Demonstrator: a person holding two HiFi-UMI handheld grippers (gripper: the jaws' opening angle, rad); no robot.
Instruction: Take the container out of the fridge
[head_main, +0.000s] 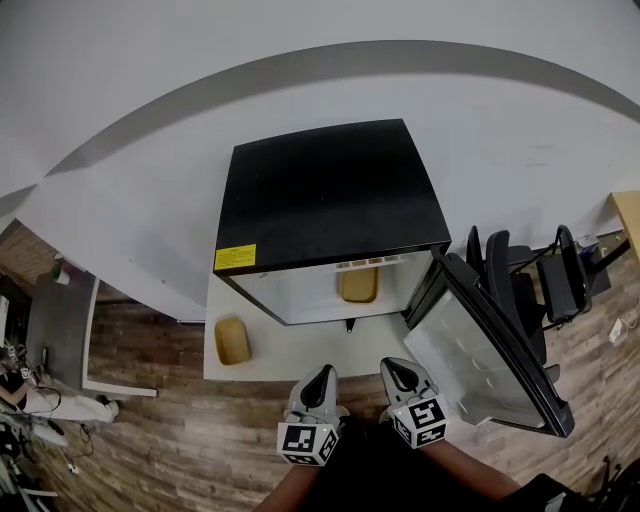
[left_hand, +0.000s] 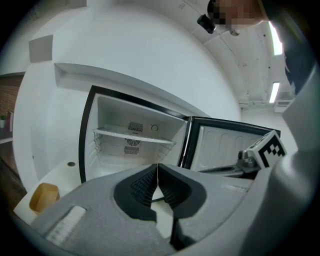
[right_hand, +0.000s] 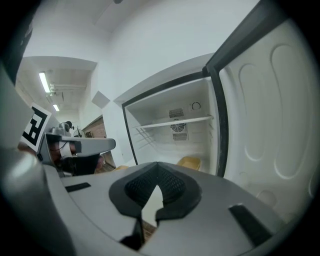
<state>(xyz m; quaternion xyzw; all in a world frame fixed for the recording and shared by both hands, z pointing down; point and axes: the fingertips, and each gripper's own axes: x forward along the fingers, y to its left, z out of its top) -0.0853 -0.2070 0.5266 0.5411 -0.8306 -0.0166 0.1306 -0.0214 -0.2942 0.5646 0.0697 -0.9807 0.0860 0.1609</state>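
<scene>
A black mini fridge (head_main: 330, 200) stands with its door (head_main: 480, 350) swung open to the right. A yellow container (head_main: 358, 285) sits on the fridge floor, seen also in the right gripper view (right_hand: 189, 162) at the right of the compartment. My left gripper (head_main: 322, 372) and right gripper (head_main: 396, 365) hover side by side in front of the opening, short of the fridge. Both are shut with nothing between the jaws, shown as well in the left gripper view (left_hand: 158, 172) and the right gripper view (right_hand: 158, 171).
A second yellow container (head_main: 232, 340) lies on the white platform (head_main: 270, 358) left of the fridge, also visible in the left gripper view (left_hand: 44, 196). A wire shelf (left_hand: 134, 135) spans the fridge interior. Black chairs (head_main: 520, 275) stand behind the open door. The floor is wood.
</scene>
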